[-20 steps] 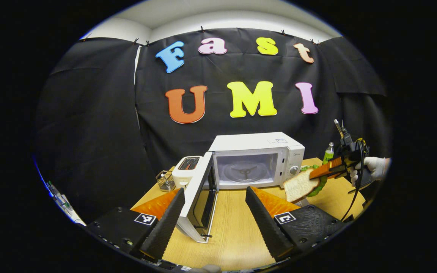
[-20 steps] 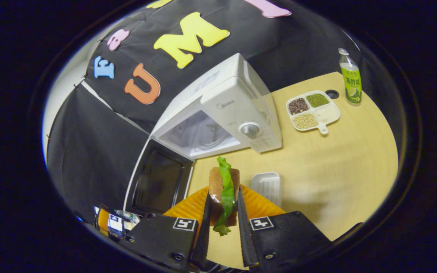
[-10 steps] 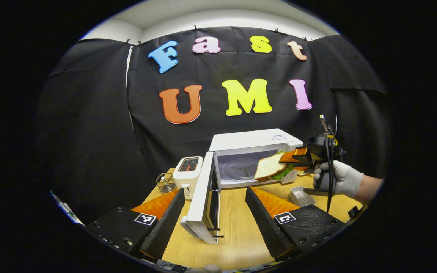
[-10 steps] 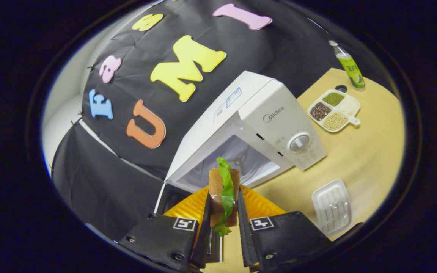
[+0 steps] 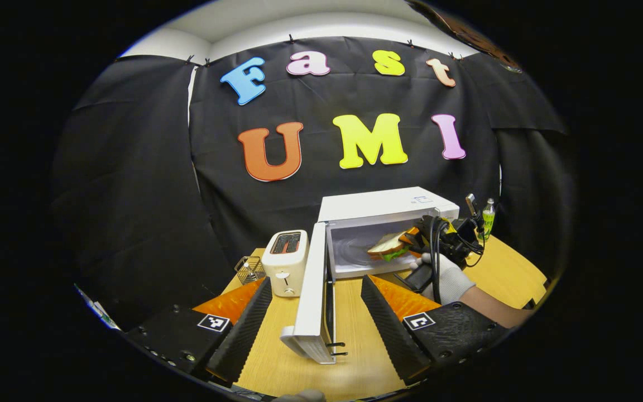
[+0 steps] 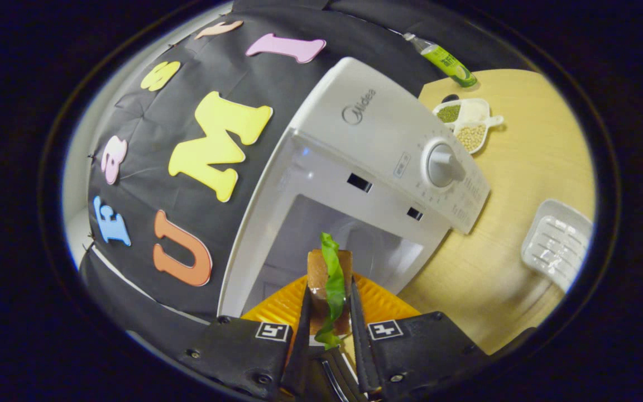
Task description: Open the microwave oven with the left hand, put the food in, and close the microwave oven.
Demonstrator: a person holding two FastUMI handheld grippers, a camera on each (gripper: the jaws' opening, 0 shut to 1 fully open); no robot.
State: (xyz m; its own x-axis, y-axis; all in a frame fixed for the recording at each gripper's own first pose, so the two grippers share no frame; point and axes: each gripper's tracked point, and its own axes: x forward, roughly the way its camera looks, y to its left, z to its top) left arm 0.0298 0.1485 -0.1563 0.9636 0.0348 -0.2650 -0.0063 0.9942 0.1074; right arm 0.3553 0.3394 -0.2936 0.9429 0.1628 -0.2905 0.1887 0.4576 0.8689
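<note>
White microwave (image 5: 380, 223) door (image 5: 313, 296) is standing wide open so the right gripper (image 6: 328, 312), fingers pinching the sandwich (image 6: 330, 276), is carrying it inside the cavity; left gripper (image 5: 316, 324) is waiting, jaws spread, near the door, probably for closing.

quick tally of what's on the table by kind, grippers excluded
Appliances: 2, microwave and toaster
Food: 1, sandwich
Trays: 2, divided tray and white ribbed tray
Bottles: 1, green bottle
Baskets: 1, wire basket
Total: 7
</note>
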